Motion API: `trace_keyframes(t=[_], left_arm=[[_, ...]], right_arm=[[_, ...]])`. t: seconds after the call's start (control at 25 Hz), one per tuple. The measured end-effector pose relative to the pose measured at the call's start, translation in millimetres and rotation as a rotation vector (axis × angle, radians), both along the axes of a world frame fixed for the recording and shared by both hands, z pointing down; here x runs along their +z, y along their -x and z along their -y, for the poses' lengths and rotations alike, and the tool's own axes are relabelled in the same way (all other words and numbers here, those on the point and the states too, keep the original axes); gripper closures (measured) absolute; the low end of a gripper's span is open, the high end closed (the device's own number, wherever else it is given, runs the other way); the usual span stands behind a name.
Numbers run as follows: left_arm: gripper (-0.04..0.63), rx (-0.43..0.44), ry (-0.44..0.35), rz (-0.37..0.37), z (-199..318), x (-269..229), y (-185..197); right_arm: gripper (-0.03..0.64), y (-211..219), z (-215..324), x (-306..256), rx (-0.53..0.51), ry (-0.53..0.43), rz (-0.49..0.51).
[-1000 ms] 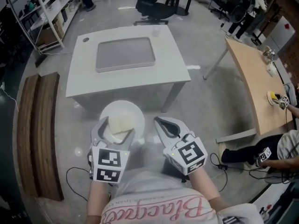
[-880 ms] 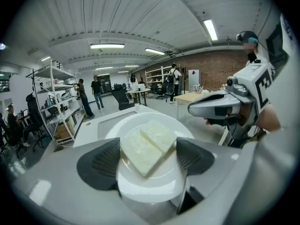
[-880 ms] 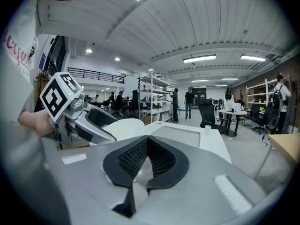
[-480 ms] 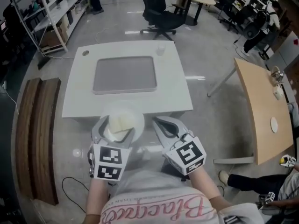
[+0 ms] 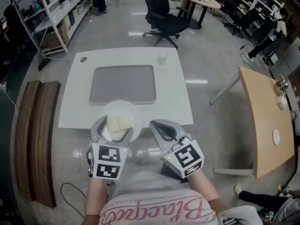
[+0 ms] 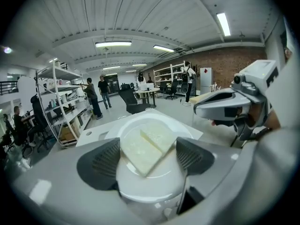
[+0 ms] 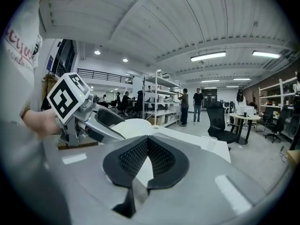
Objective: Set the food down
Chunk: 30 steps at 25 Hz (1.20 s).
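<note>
Gripping a round white bowl (image 5: 119, 103) by its sides with the left gripper (image 5: 114, 131), jaws spread wide and clamped on it. Carrying two pale flat slabs of food (image 5: 118, 122) inside, one leaning on the other. Hanging above the near edge of the square white table (image 5: 178, 88), just short of the flat grey rectangular tray (image 5: 123, 85). Keeping the right gripper (image 5: 159, 125) just beside, pads pressed together on nothing.

Likely to go wrong in three ways:
- Letting go here, half over the table's edge: could tip the bowl off to the floor
- Tilting on the way down: could slide the loose slabs over the rim
- Landing across the tray's raised border: could leave the bowl rocking

Safer to reach further in and release only once seated flat.

Nothing standing between bowl and tray. Elsewhere: a small clear cup (image 5: 162, 57) at the table's far edge and a small dark round spot (image 5: 83, 59) at its far left corner, both well apart from the bowl. Beyond, a black office chair (image 5: 161, 13); at the left, a brown wooden bench (image 5: 35, 135); at the right, a pale wooden table (image 5: 262, 121)
</note>
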<state>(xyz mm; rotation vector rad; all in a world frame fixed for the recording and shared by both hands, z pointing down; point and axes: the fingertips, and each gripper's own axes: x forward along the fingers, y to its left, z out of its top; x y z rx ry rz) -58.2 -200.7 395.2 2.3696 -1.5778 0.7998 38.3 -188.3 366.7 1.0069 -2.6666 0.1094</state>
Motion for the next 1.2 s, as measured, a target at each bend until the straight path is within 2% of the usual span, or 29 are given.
trace_keyframes(t=[0.4, 0.76, 1.2], left_arm=[[0.222, 0.011, 0.052, 0.014, 35.5, 22.4, 3.8], [0.222, 0.020, 0.067, 0.023, 102.8, 42.2, 9.8], [0.222, 0.045, 0.144, -0.004, 167.6, 99.0, 12.5]], right_arm=[[0.615, 9.2, 29.6, 15.7, 0.001, 0.057, 0.000], [0.615, 23.6, 88.6, 22.0, -0.008, 0.084, -0.019], [0.615, 27.3, 147.5, 50.7, 0.028, 0.175, -0.059]])
